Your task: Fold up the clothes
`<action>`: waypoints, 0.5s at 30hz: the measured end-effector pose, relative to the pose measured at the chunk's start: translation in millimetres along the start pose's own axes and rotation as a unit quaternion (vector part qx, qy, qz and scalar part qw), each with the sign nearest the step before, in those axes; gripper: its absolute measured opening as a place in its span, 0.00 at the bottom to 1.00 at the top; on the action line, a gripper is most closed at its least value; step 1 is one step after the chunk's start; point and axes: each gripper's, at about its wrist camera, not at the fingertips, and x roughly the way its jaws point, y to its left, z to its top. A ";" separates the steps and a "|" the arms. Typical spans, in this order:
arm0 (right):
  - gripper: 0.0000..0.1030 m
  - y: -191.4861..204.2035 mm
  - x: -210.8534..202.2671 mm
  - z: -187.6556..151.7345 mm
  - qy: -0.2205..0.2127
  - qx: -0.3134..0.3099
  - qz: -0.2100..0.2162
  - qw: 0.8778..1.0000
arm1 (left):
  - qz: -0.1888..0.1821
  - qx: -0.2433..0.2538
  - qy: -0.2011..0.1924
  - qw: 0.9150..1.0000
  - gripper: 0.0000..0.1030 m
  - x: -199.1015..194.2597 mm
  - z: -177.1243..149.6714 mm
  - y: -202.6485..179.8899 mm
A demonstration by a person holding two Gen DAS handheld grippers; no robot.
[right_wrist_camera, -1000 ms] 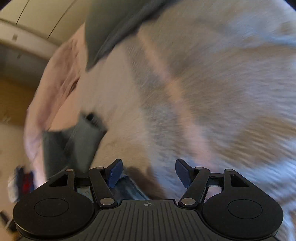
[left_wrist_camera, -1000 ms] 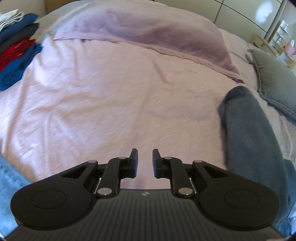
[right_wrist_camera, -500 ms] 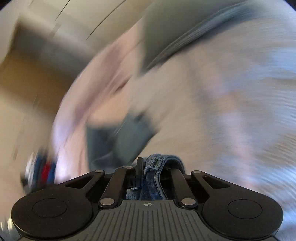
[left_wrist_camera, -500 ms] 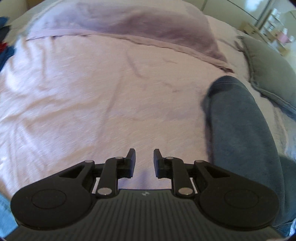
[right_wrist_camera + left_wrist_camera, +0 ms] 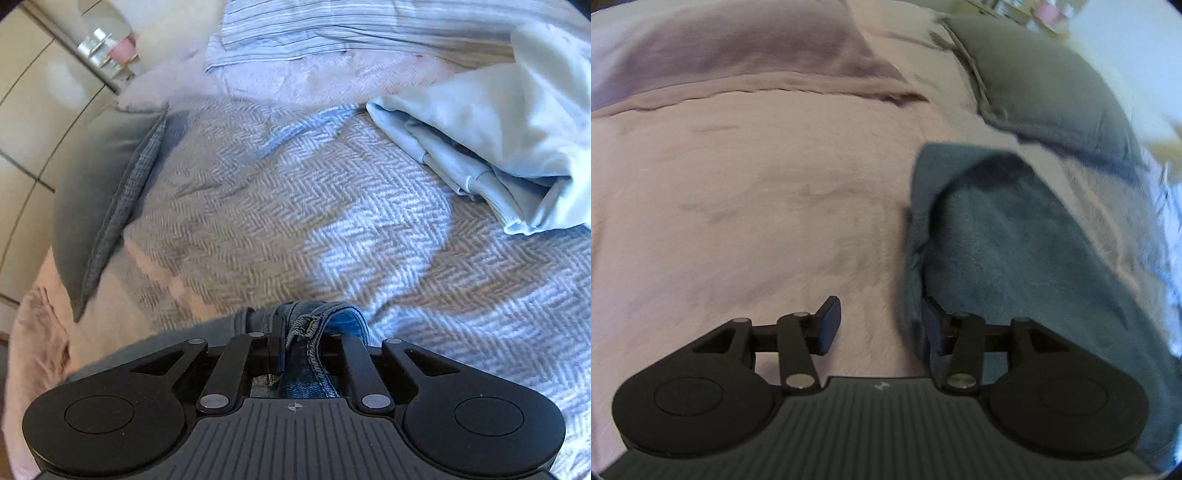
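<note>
A bunched fold of blue denim jeans is pinched between the closed fingers of the right gripper, above a grey herringbone-weave blanket. The left gripper hangs with fingers spread apart and empty over a pale lilac bedsheet, just beside a blue-grey fleecy garment. A grey cushion and a crumpled pale blue shirt lie farther off.

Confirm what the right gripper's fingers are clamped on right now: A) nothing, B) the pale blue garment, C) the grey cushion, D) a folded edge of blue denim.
D: the right gripper is shut on the blue denim, its stitched edge bunched between the fingers.
</note>
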 end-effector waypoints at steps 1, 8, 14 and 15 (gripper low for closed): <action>0.07 -2.0 0.7 2.0 0.003 0.005 0.001 1.000 | -0.004 0.003 0.000 1.000 0.27 7.4 1.5 -3.0; 0.07 7.2 -6.2 8.7 0.002 -0.013 0.009 1.000 | -0.004 0.044 -0.083 0.996 0.01 -33.6 12.9 -9.8; 0.07 36.5 -2.0 6.0 -0.009 -0.054 0.037 0.998 | 0.091 0.069 -0.160 0.980 0.03 -192.2 38.8 27.0; 0.07 43.5 1.9 4.3 -0.009 -0.061 0.050 0.997 | 0.113 0.087 -0.161 0.977 0.03 -208.5 45.6 28.8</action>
